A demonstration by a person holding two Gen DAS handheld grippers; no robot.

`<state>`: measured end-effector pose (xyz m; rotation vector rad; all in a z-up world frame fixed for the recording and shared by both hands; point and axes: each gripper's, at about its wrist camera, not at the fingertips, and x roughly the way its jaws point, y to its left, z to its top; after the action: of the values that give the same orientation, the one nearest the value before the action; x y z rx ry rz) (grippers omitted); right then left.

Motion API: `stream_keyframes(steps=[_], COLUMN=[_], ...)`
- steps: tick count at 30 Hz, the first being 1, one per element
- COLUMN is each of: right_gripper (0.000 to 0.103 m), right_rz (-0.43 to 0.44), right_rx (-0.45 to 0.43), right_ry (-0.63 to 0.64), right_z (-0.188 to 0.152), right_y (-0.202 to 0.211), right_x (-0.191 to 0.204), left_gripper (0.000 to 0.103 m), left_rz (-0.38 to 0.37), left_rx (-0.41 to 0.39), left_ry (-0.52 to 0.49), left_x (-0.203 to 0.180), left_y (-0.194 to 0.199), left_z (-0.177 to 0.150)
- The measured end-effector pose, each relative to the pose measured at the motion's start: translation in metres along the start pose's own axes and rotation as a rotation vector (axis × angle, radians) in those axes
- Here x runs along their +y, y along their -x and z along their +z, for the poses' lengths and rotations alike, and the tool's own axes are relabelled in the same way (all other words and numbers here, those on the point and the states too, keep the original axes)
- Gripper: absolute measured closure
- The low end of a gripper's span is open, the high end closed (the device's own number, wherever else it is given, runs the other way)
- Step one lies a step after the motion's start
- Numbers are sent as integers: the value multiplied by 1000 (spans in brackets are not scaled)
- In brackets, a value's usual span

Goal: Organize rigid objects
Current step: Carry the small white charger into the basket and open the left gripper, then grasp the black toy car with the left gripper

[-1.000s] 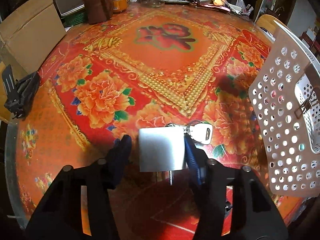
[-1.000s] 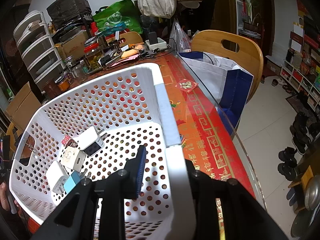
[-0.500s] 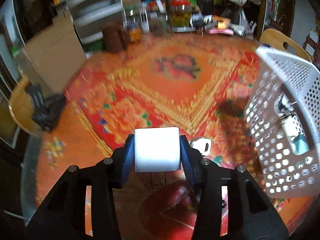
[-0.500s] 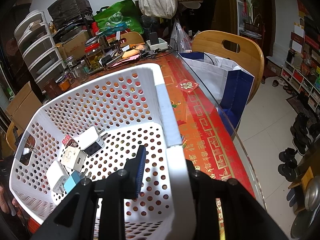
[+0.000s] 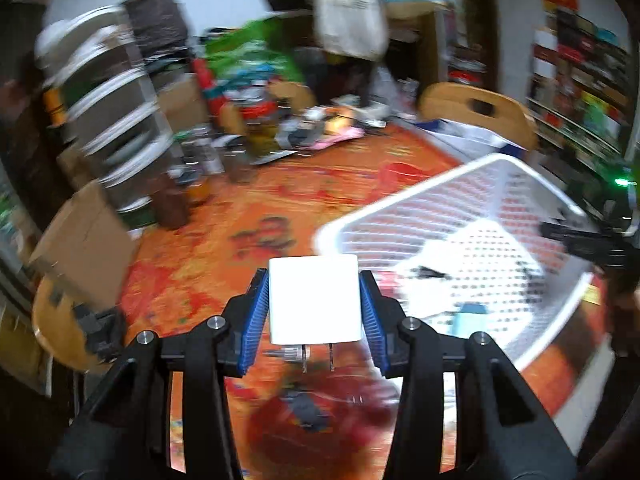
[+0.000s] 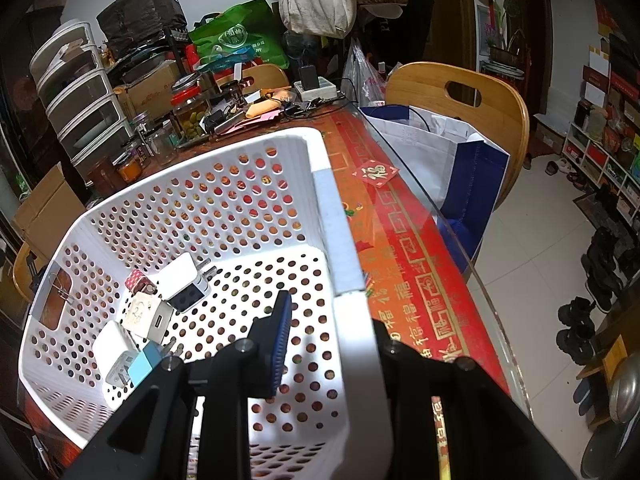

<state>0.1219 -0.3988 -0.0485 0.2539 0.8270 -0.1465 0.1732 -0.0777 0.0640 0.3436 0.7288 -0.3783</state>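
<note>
A white plug adapter [image 5: 313, 299], prongs pointing down, is pinched between the blue pads of the left gripper [image 5: 313, 312], held in the air above the red floral table [image 5: 240, 216]. To its right stands the white perforated basket [image 5: 460, 184], tilted up. The right gripper [image 6: 326, 344] has its jaws clamped on the basket's near right wall. Inside, toward the basket's left, lie several chargers [image 6: 182, 282], touching one another.
</note>
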Motion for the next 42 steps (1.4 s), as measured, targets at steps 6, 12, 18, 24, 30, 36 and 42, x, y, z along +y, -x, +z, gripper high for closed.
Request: stream_keyframes(steps=[6,12,18,24,30,36,42], right_gripper=[78,78,77,76,75,75,75], right_rz=[6,16,19,26,28,27,23], right_rx=[5,4,2,0,0,2,4], right_ry=[-1,-5,-2,-1,-4,-6,-8], right_z=[0,0,-1,0,0,0,-1], right_y=[0,0,1,1,1,0,0], right_x=[0,-1,-1,-1,-2,-3,-3], left_gripper=[62,62,61,61,55,42,0], left_rz=[-75,-62,-68,-68,-90,-85,65], left_rx=[199,366,444,501,482,241,-67], left_ry=[-175,-266,-279,-296,-295,-170,73], left_x=[-84,-114,-115,-115,-114,-80,15], left_y=[-54,-111,-137,-160,-157,-88,25], left_z=[24,14,1,-7,-6,11,-16])
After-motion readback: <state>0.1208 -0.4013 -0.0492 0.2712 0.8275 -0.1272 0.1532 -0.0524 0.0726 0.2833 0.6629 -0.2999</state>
